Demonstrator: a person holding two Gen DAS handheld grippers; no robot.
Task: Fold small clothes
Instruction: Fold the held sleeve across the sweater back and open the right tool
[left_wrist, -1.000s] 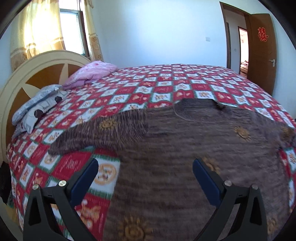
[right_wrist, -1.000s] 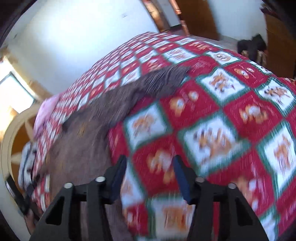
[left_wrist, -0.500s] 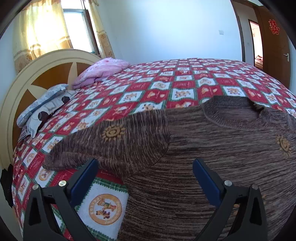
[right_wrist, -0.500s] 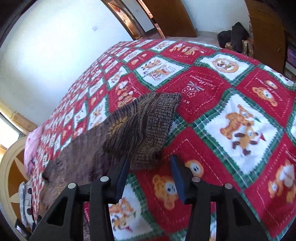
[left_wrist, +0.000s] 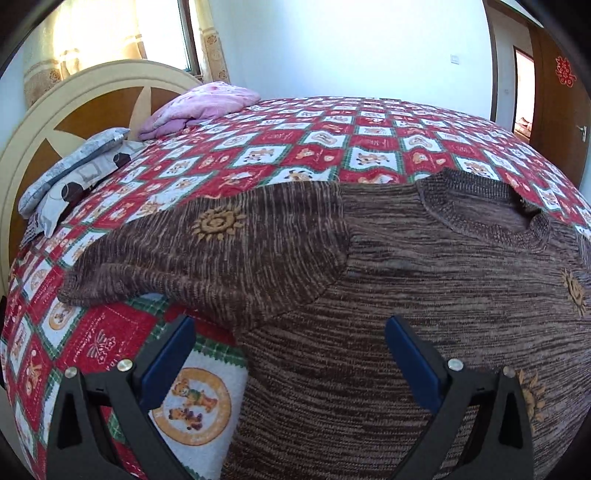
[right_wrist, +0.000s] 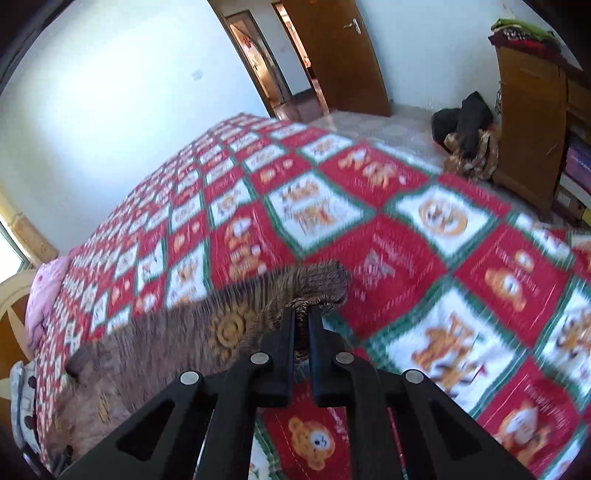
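Observation:
A small brown knitted sweater (left_wrist: 424, 280) with yellow sun motifs lies spread flat on the bed, its left sleeve (left_wrist: 207, 251) stretched out to the left. My left gripper (left_wrist: 288, 350) is open and empty, low over the sweater's left side below that sleeve. In the right wrist view the sweater's other sleeve (right_wrist: 258, 310) reaches toward its cuff (right_wrist: 321, 284). My right gripper (right_wrist: 301, 317) is shut on that sleeve just behind the cuff.
The bed carries a red, white and green bear-pattern quilt (left_wrist: 332, 147). A pink folded blanket (left_wrist: 199, 107) and grey pillows (left_wrist: 74, 173) lie by the headboard (left_wrist: 48, 122). Dark clothes (right_wrist: 465, 136) lie on the floor beside a wooden cabinet (right_wrist: 532, 122).
My right gripper moved onto the right sleeve near the cuff and closed on it. My left gripper came nearer over the sweater's left side and stayed open.

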